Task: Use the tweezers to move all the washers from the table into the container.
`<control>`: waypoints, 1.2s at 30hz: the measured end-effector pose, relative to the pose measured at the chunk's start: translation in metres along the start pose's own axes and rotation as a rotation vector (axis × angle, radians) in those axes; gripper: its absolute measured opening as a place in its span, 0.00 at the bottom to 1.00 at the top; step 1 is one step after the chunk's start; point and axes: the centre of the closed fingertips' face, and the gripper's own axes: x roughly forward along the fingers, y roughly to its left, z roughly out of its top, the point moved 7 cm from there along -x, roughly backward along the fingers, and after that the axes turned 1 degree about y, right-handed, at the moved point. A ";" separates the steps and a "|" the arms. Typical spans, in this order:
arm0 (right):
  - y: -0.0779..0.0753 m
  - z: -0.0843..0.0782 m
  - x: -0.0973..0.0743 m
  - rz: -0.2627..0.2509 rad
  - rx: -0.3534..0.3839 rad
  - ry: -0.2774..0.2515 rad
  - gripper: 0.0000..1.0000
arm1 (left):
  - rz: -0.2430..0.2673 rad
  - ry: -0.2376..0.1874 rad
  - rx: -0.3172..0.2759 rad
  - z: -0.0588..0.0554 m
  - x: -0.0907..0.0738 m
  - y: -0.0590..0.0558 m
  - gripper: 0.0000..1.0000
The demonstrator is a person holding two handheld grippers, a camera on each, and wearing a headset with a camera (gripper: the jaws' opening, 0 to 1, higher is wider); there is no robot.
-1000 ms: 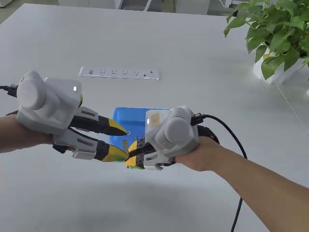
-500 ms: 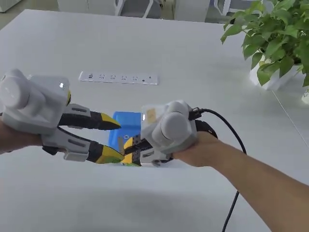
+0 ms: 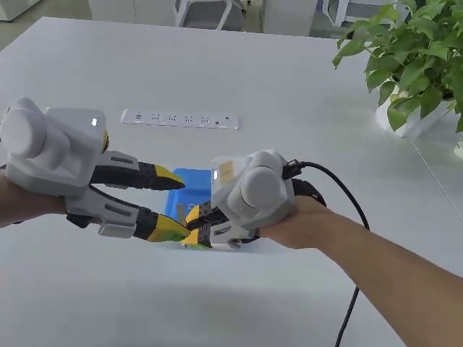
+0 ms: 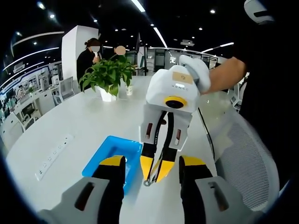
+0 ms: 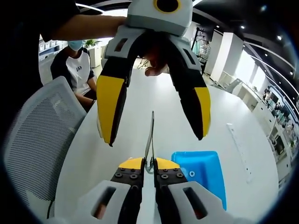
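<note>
My right gripper (image 3: pixel 194 225) is shut on thin metal tweezers (image 5: pixel 150 135), which stick out forward between its yellow tips (image 5: pixel 149 163). Facing it, my left gripper (image 3: pixel 179 204) is open, its two yellow jaws spread on either side of the tweezers (image 5: pixel 155 137). In the left gripper view the right gripper (image 4: pixel 155 171) points straight at the camera between my own spread jaws (image 4: pixel 153 161). A shallow blue container (image 3: pixel 189 184) lies on the white table just behind both grippers. One small washer (image 5: pixel 191 173) lies inside the container (image 5: pixel 203 182). I cannot tell whether the tweezers' tip holds anything.
A white power strip (image 3: pixel 177 119) lies farther back on the table (image 3: pixel 289 94). A potted plant (image 3: pixel 416 65) stands at the back right. The right gripper's black cable (image 3: pixel 347 210) trails off the front right. A mesh chair (image 5: pixel 42 140) and people are beyond the table.
Both grippers have drifted slightly left above the container. The left jaws stay spread and the right gripper stays shut on the tweezers.
</note>
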 end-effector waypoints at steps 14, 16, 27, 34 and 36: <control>-0.017 0.004 -0.009 -0.015 0.009 -0.012 0.08 | 0.024 -0.008 -0.023 -0.006 -0.005 0.003 0.54; -0.021 0.004 -0.011 -0.017 0.009 -0.015 0.08 | 0.029 -0.011 -0.028 -0.007 -0.006 0.004 0.55; -0.047 0.000 -0.008 -0.024 0.012 -0.024 0.09 | 0.068 -0.006 -0.074 -0.023 -0.016 0.006 0.65; -0.060 -0.009 0.001 -0.020 0.020 -0.025 0.09 | 0.103 -0.004 -0.105 -0.034 -0.025 0.006 0.72; -0.064 -0.012 0.004 -0.020 0.023 -0.028 0.09 | 0.114 -0.004 -0.114 -0.037 -0.027 0.006 0.74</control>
